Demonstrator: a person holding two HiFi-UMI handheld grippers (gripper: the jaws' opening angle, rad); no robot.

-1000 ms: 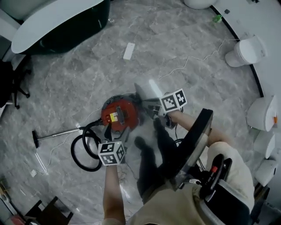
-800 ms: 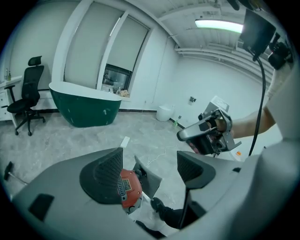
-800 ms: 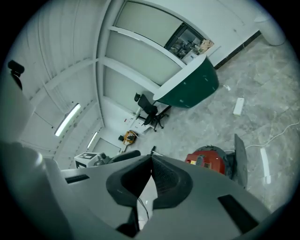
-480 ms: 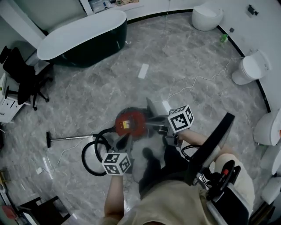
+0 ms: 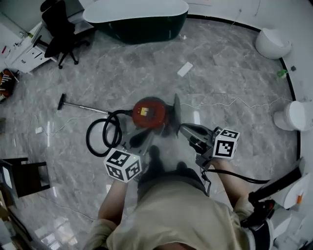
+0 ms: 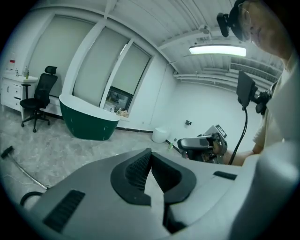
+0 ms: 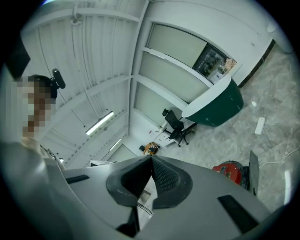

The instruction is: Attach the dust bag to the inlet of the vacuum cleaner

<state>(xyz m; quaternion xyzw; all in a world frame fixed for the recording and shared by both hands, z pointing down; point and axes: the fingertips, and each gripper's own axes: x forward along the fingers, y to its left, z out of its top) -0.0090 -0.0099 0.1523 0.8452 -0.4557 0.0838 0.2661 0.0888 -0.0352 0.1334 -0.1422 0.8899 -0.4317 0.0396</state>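
The red vacuum cleaner (image 5: 150,112) lies on the marble floor, its black hose (image 5: 102,134) coiled to its left and its wand (image 5: 80,106) stretched further left. A grey flat piece (image 5: 175,114) stands against the vacuum's right side; I cannot pick out a dust bag. My left gripper (image 5: 142,138) hangs above the floor just short of the vacuum. Its jaws have just been closing and now meet on nothing (image 6: 150,151). My right gripper (image 5: 185,129) floats to the right of the vacuum, shut and empty (image 7: 151,158). The vacuum (image 7: 229,171) shows far below it.
A dark green bathtub (image 5: 132,10) and a black office chair (image 5: 61,24) stand at the far side. White toilets (image 5: 273,43) (image 5: 293,115) line the right wall. A white cable (image 5: 230,103) crosses the floor, and a small white slab (image 5: 185,69) lies beyond the vacuum.
Both grippers have lifted off the vacuum and drawn back toward the person. The head view has swung, so the vacuum now sits higher in the picture.
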